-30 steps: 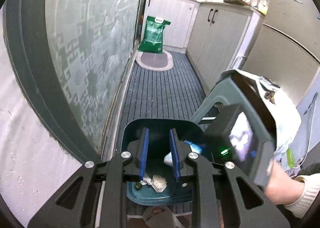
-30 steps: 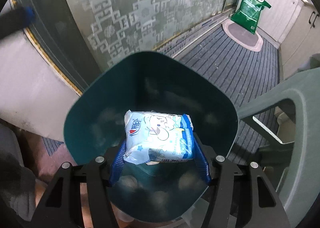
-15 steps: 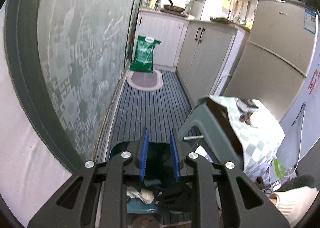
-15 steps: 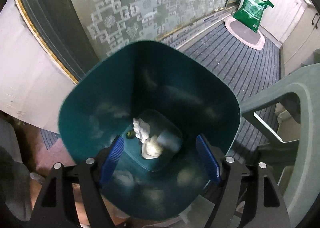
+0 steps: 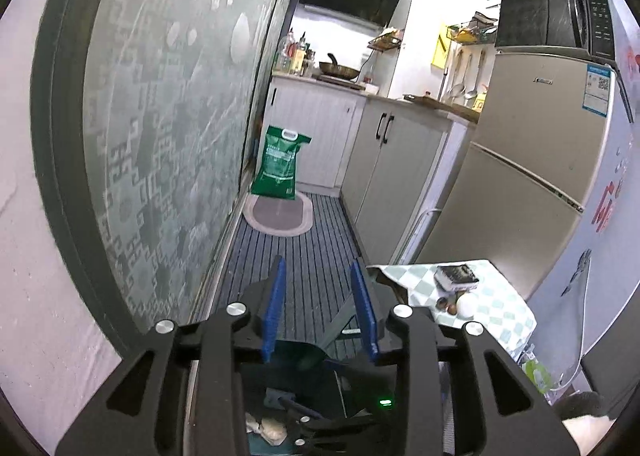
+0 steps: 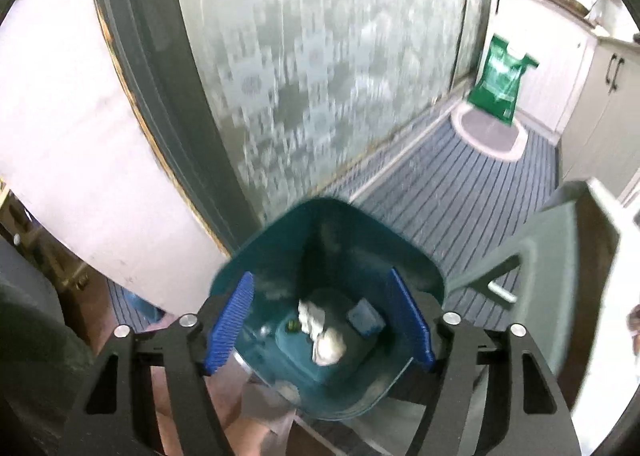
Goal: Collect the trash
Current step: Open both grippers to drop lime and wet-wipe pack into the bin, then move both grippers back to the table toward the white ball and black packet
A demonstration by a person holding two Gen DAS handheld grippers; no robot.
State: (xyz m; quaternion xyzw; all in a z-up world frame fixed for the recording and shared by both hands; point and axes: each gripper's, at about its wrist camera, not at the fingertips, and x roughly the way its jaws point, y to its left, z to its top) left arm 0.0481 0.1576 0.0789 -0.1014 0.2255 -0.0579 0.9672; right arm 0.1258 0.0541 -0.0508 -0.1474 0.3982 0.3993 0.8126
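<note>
A dark teal trash bin (image 6: 352, 240) stands on the floor by the frosted glass door. Crumpled white tissues (image 6: 324, 336) and a blue wet-wipe packet (image 6: 362, 318) lie at its bottom. My right gripper (image 6: 320, 320) is open and empty above the bin mouth. My left gripper (image 5: 318, 312) is open and empty, raised above the bin (image 5: 296, 356), whose inside is mostly hidden behind the other gripper's body. A green stool with a checked cloth (image 5: 484, 304) holds a small box (image 5: 456, 276) and some scraps (image 5: 452, 304).
The frosted glass door (image 5: 168, 128) runs along the left. A green bag (image 5: 280, 164) and an oval mat (image 5: 280, 216) lie down the striped kitchen floor. Cabinets (image 5: 392, 168) and a fridge (image 5: 532, 176) line the right side.
My right gripper opened and dropped the wet-wipe packet into the bin, then pulled back and up. My left gripper rose and tilted up toward the kitchen.
</note>
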